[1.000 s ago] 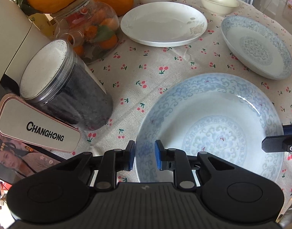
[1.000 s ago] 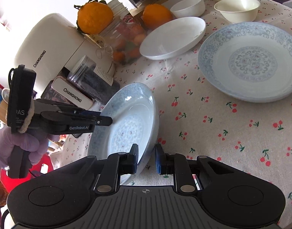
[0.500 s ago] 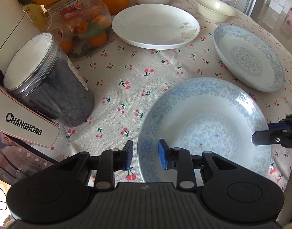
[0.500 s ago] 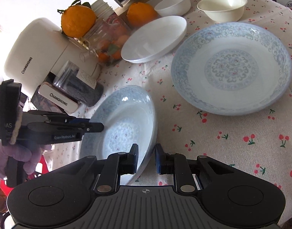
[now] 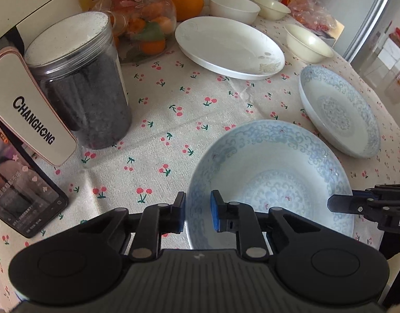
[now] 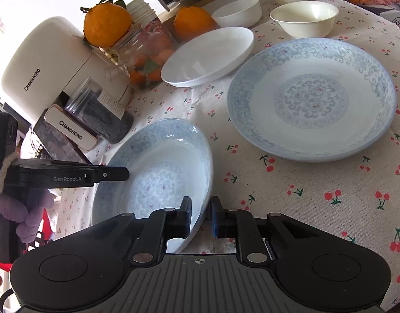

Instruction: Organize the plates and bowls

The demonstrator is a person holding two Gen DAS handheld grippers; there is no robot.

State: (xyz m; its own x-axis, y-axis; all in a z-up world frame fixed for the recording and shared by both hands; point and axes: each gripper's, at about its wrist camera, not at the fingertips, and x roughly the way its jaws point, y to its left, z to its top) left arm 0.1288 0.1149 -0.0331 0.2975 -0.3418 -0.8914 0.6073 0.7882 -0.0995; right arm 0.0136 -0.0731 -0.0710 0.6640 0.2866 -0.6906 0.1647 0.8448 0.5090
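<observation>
Blue-patterned plate (image 5: pixel 273 182) – both grippers closing on its rim: left gripper (image 5: pixel 198 214), right gripper (image 6: pixel 201 217) | unstacked: matching plate (image 6: pixel 312 99) beside it, white plate (image 6: pixel 207 54), bowls (image 6: pixel 304 18) beyond

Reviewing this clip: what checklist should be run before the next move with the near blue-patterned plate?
1. Left gripper astride the near blue-patterned plate rim: ok, jaws closing on it.
2. Right gripper astride the opposite rim: ok, jaws closing on it.
3. Far blue-patterned plate empty for stacking: ok.
4. Tablecloth between both plates free of obstacles: ok.
5. Near blue-patterned plate lifted off the tablecloth: cannot tell.
</observation>
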